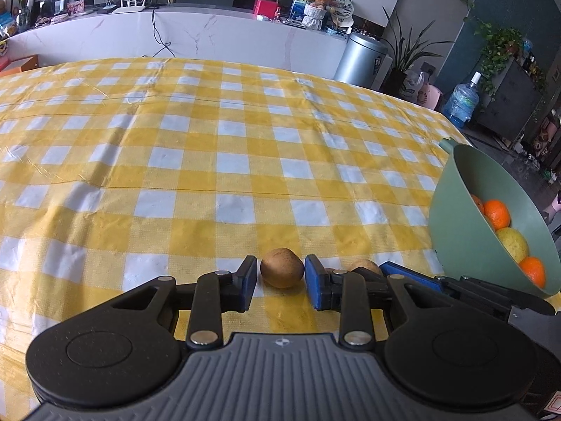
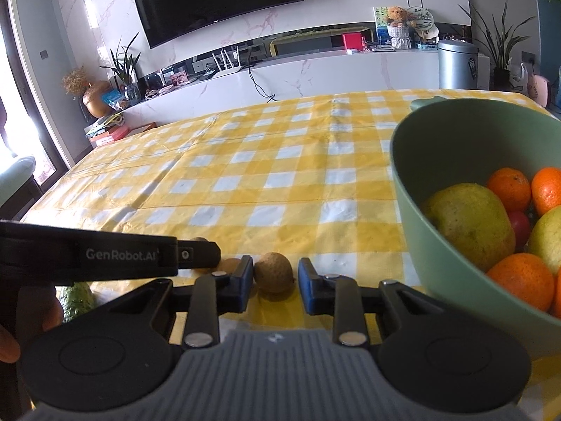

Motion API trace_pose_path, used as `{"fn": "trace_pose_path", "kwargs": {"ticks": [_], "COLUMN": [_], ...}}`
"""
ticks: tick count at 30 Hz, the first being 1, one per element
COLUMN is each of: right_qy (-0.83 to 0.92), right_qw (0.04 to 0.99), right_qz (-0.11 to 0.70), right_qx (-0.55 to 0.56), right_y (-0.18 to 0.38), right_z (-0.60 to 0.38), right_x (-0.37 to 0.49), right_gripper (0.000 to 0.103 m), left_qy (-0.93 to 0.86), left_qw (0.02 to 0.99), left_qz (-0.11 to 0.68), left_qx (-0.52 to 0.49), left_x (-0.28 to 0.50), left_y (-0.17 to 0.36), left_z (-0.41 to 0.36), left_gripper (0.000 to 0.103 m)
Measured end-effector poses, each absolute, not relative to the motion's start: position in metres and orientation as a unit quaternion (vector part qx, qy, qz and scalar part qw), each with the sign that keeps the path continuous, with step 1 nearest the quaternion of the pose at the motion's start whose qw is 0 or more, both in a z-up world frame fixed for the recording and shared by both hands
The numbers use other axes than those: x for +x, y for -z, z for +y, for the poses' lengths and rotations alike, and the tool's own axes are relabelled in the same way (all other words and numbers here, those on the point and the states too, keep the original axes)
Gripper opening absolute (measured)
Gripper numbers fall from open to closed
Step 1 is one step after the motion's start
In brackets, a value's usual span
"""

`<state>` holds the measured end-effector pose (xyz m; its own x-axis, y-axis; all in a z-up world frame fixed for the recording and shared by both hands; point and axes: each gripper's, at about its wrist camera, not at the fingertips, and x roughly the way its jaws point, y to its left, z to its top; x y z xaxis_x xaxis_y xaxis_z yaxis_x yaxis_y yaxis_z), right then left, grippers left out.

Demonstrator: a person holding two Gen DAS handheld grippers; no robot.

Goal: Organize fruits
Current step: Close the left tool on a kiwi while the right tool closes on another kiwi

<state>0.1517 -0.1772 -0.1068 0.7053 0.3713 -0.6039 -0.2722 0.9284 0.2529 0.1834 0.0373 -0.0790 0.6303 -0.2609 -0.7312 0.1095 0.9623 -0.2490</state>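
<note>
A brown kiwi [image 1: 282, 268] lies on the yellow checked tablecloth between the open fingers of my left gripper [image 1: 280, 282], with small gaps on both sides. A second brown kiwi [image 2: 273, 272] lies between the open fingers of my right gripper [image 2: 275, 282]; it shows partly hidden in the left wrist view [image 1: 366, 266]. A green bowl [image 2: 413, 189] at the right holds oranges [image 2: 510, 184], yellow pears [image 2: 470, 222] and a red fruit. The bowl also shows in the left wrist view [image 1: 455, 231]. A green avocado [image 2: 75, 300] lies at the lower left.
The checked tablecloth [image 1: 210, 147] covers the table up to its far edge. Beyond it stand a white marble counter [image 1: 210, 31], a steel bin [image 1: 363, 58], plants and a water jug [image 1: 461, 100]. The left gripper's body [image 2: 87, 256] crosses the right wrist view.
</note>
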Motion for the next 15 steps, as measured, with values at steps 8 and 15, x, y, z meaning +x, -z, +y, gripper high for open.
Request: {"fn": "trace_pose_path", "kwargs": {"ticks": [8, 15], "right_qy": [-0.178, -0.175], "right_qw": [0.921, 0.928], "right_qz": [0.339, 0.324], "right_qx": [0.071, 0.066], "right_y": [0.107, 0.102], "right_z": [-0.177, -0.18], "right_x": [0.151, 0.143], "right_gripper": [0.021, 0.021], "left_qy": [0.095, 0.081], "left_qw": [0.902, 0.912], "left_qz": [0.41, 0.39], "left_qx": [-0.091, -0.097], "left_x": [0.181, 0.168], "left_y": [0.078, 0.06], "left_z": [0.035, 0.037], "left_gripper": [0.03, 0.03]}}
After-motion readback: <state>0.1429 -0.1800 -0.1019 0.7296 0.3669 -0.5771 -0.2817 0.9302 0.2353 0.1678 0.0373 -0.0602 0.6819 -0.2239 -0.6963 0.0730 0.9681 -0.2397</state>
